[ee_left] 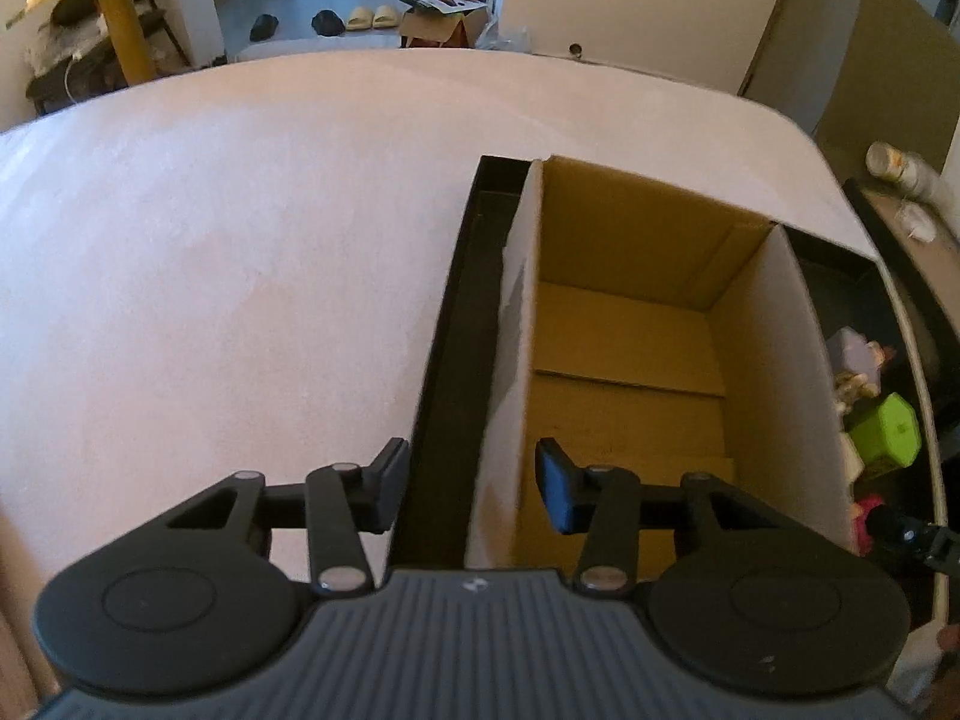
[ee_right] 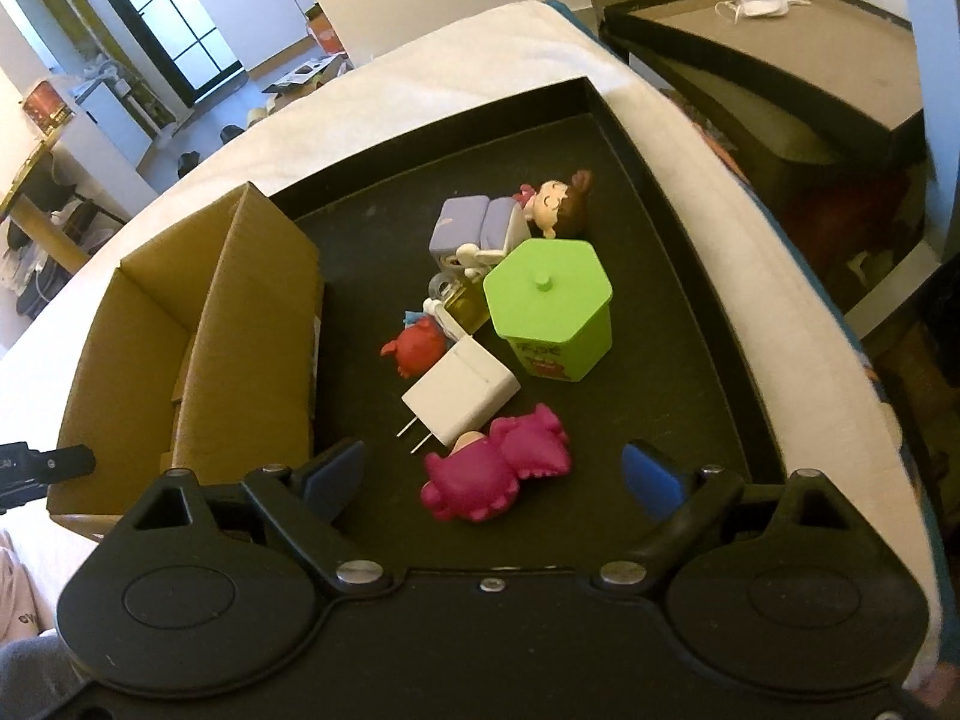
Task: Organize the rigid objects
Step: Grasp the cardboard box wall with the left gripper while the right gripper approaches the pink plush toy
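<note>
Sorting not started: all items on tray, box empty.

Your pink figurine (ee_right: 495,468), white charger (ee_right: 462,393) and green hexagonal container (ee_right: 549,312) cluster at frame centre on the black tray (ee_right: 690,276); the cardboard box (ee_right: 240,324) at left holds nothing. Your right gripper (ee_right: 492,474) and left gripper (ee_left: 474,486) are both spread wide, holding nothing.

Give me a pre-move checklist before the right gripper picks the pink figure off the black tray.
1. Right gripper open and holding nothing: ok.
2. Pink figure between the fingers: ok.
3. White charger apart from the figure: cannot tell, prongs very near.
4. Cardboard box has room: ok, no objects inside.
5. Left gripper out of the way: not ok, straddles the box wall.
</note>
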The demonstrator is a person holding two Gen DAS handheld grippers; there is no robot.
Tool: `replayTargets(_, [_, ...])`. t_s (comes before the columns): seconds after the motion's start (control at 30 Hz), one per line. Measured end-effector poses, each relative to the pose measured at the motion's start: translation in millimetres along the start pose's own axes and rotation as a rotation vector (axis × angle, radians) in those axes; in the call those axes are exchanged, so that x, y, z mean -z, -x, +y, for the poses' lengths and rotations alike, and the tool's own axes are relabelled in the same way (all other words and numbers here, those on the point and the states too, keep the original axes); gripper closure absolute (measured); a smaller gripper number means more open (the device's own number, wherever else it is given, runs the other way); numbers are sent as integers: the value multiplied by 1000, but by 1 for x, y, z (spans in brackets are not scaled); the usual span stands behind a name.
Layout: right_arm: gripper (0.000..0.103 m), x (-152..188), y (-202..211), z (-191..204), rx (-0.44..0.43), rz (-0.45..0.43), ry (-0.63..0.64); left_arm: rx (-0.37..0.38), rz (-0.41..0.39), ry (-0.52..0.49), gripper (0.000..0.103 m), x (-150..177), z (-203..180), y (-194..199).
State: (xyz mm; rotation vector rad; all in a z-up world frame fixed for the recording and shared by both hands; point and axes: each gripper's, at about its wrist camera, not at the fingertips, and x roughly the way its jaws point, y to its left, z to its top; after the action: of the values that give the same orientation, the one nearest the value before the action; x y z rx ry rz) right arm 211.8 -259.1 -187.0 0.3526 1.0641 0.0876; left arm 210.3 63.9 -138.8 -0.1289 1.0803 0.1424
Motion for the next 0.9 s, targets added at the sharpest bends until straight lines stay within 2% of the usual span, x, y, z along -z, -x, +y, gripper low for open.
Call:
replayTargets(0.13, [14, 2, -9, -5, 0, 18, -32, 5, 21, 4, 70, 2, 2, -6])
replayTargets(0.27, [14, 2, -13, -11, -4, 24, -72, 37, 23, -15, 93, 4, -3, -4])
replayTargets(0.47, [14, 2, -10, -14, -20, 18, -98, 31, 4, -74, 94, 9, -9, 1])
replayTargets(0.6, [14, 3, -7, -18, -32, 12, -116, 31, 3, -74, 94, 10, -9, 1])
replayTargets(0.77, [22, 4, -10, -20, -58, 28, -139, 33, 1, -68, 94, 16, -6, 4])
replayTargets(0.9, [24, 6, -13, -19, -49, 21, -145, 28, -7, -70, 94, 16, -6, 2])
